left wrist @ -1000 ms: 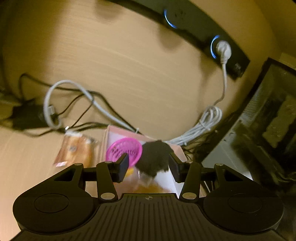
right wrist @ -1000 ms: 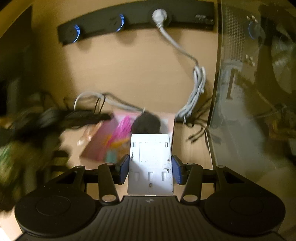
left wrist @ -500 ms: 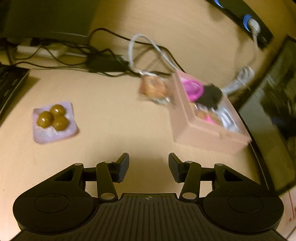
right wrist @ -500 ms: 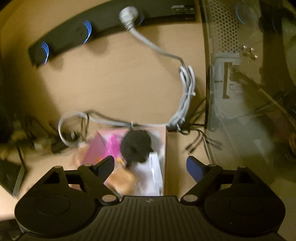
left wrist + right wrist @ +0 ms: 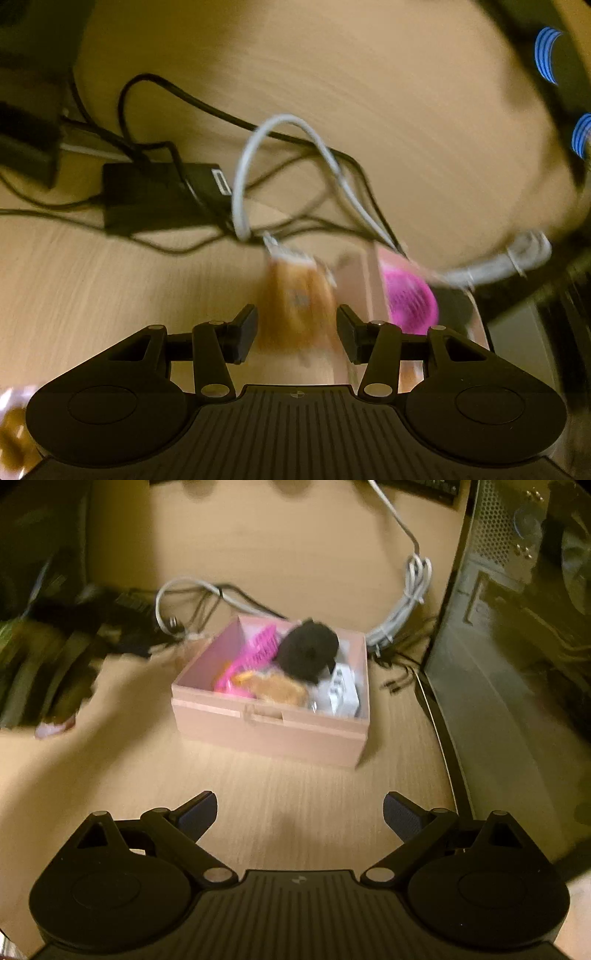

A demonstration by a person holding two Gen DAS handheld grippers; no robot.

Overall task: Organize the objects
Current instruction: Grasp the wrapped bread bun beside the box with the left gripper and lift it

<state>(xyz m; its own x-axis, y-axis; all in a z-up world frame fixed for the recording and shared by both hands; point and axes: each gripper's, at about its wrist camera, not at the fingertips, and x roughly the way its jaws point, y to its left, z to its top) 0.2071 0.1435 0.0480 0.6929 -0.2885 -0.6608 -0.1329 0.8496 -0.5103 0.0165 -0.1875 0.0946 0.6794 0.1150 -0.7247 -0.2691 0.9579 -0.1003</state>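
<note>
I'm lining my open left tongs (image 5: 297, 328) over the crinkly snack packet (image 5: 295, 306) on the worktop (image 5: 110, 280) beside the pink box (image 5: 269, 723): looks light, soft, slippery, so I'm pinching mid-body; right tongs (image 5: 299, 812) idling wide open.

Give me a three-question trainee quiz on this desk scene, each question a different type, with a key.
1. True or false: the right gripper holds something.
2. What lies between the fingers of the left gripper? A) a cable B) a brown packet C) a comb
3. Fill in: the black pouf sits inside the pink ____.

Key
1. False; its jaws are wide apart over bare desk.
2. B, the brown packet, blurred, beside the box.
3. box; the pouf tops its contents.
</note>
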